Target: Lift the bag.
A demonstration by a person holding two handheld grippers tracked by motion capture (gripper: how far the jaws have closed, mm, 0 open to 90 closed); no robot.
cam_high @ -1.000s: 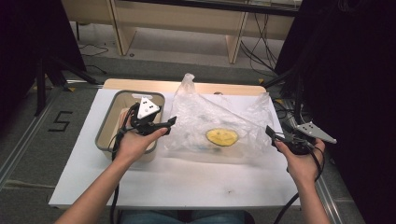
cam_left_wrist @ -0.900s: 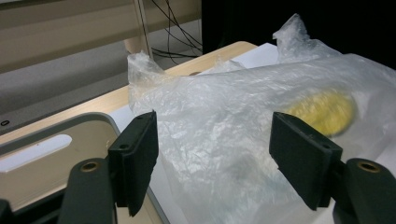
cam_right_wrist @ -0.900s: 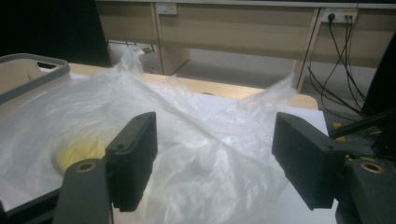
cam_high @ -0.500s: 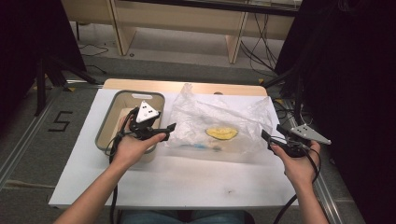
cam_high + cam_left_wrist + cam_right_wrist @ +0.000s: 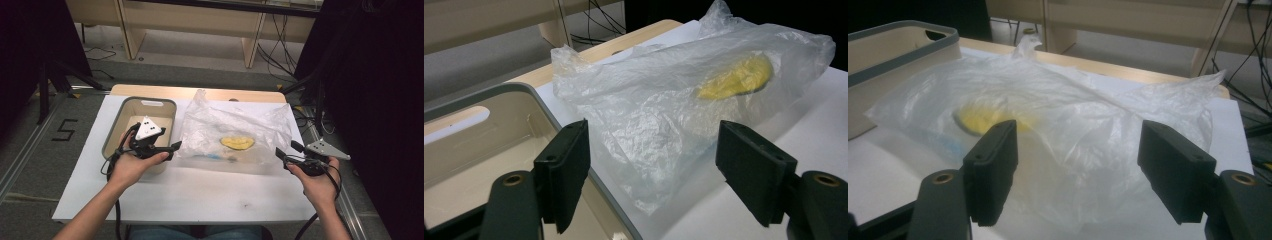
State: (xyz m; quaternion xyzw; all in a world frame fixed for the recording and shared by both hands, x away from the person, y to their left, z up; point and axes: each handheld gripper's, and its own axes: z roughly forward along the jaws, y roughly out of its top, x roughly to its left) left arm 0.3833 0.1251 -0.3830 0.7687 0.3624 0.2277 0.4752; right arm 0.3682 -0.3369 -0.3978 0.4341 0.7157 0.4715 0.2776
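The plastic bag (image 5: 235,132) lies between the left gripper (image 5: 172,148) and right gripper (image 5: 286,151), both spread, neither touching it.

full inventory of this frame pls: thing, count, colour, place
plastic bag: 1, clear and crumpled, lying centre-right on the table
yellow item: 1, yellow, inside the bag
blue item: 1, small, blue, inside the bag near its front edge; too blurred to identify
bin: 1, beige with grey rim, left of the bag
table: 1, white top, wooden strip along far edge
floor marking: 1, black "5", floor at left
left gripper: 1, black, jaws open, at the bag's left edge
right gripper: 1, black, jaws open, at the bag's right edge
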